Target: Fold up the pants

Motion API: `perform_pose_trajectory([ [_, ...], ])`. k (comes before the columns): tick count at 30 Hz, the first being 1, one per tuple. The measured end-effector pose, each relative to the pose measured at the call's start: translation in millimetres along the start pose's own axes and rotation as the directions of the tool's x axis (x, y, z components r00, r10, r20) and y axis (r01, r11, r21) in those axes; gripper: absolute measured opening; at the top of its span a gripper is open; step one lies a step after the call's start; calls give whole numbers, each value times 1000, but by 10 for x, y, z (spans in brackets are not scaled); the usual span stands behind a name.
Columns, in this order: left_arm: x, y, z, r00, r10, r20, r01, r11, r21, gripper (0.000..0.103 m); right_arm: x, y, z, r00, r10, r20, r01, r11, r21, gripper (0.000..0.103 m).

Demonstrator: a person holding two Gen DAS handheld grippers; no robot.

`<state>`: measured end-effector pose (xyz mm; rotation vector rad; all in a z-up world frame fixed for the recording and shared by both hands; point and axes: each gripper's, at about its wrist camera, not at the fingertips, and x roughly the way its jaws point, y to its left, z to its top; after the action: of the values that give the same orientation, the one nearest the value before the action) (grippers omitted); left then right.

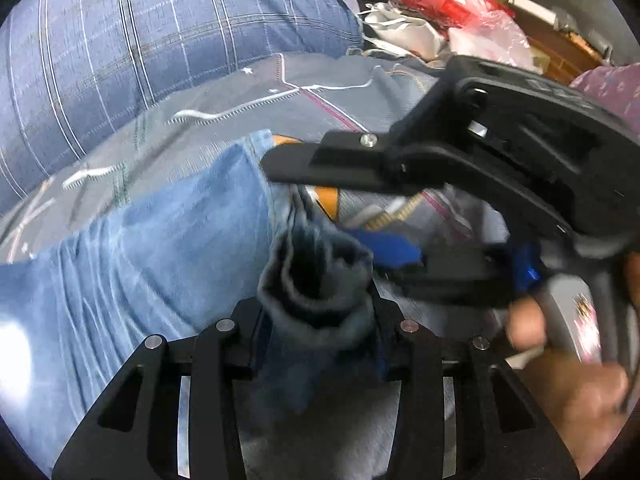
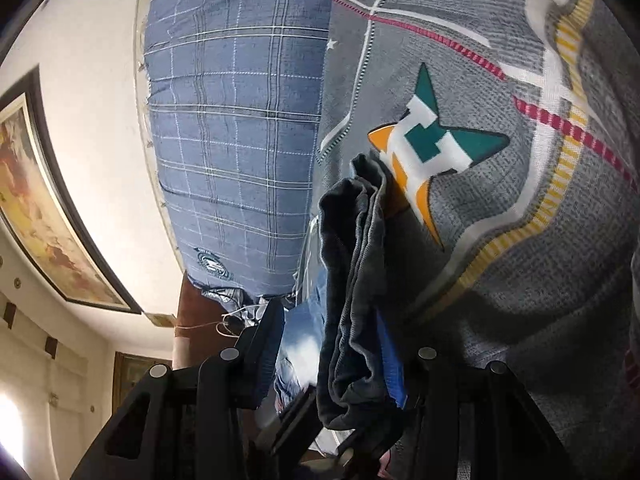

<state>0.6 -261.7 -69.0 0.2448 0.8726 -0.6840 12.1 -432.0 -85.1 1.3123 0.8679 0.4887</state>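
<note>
Currently pinching a bunched, rolled-up edge of the faded blue denim pants (image 1: 160, 248) in the left hand-held gripper (image 1: 316, 344), fingers pressed in on the wad from both sides. Holding the right hand-held gripper (image 2: 332, 344) spread wide around a neighbouring dark fold of the same cloth, with the fold lying against one blue pad and standing apart from the other finger. Leaving the rest of the pants lying slack across the grey patterned quilt (image 2: 500, 240) of the bed, just beside the blue plaid pillow (image 1: 160, 40).

Probably risking a crooked fold: gripping a thick crumpled wad rather than a flat hem, so likely dragging hidden layers unevenly on lifting. Possibly losing the right-hand fold altogether by closing late, or by catching only the outer layer and letting the heavy denim slide off the pad. Also crowding both tools into the same patch of cloth, so perhaps knocking one finger against another or nipping the quilt underneath along with the denim. Blurring in the left wrist view, so not judging how deep the left grip is sitting.
</note>
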Motion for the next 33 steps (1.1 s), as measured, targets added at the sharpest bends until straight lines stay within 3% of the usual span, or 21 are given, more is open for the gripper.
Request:
perform_pose_trajectory([
  [3,29,37,15,1000,2,-2,-2,1000,-15,31,59,64,-6,1000,-2,-17,1,999,-32,45],
  [5,-4,144,-5,999,-23,27,25,998,-55,20,70,100,-17,1000,9,-18,-10,999,-42,45],
  [10,-254,542,33,989,-111,98,129,974,-189,13,30,198,-57,996,89,2,-89,993,-82,44],
  [13,-515,825,39,977,-153,146,189,943,-274,13,17,253,-84,998,59,21,-56,992,-116,44],
  [17,-832,1007,-83,961,-201,191,256,906,-336,13,148,358,-146,1000,0,-16,-3,986,-169,44],
  [23,-1041,1341,-485,923,-267,275,372,798,-473,13,483,578,-274,992,-87,-94,59,964,-261,44],
  [26,-1029,1436,-581,914,-284,289,397,771,-498,13,653,848,-286,994,-58,-89,29,954,-297,44],
  [30,-1084,1557,-618,912,-278,302,402,754,-519,13,1020,1078,-274,986,-133,-102,89,932,-350,44],
  [33,-1207,1695,-646,908,-266,323,410,723,-556,13,1352,1251,-402,971,-202,-131,134,906,-401,19],
])
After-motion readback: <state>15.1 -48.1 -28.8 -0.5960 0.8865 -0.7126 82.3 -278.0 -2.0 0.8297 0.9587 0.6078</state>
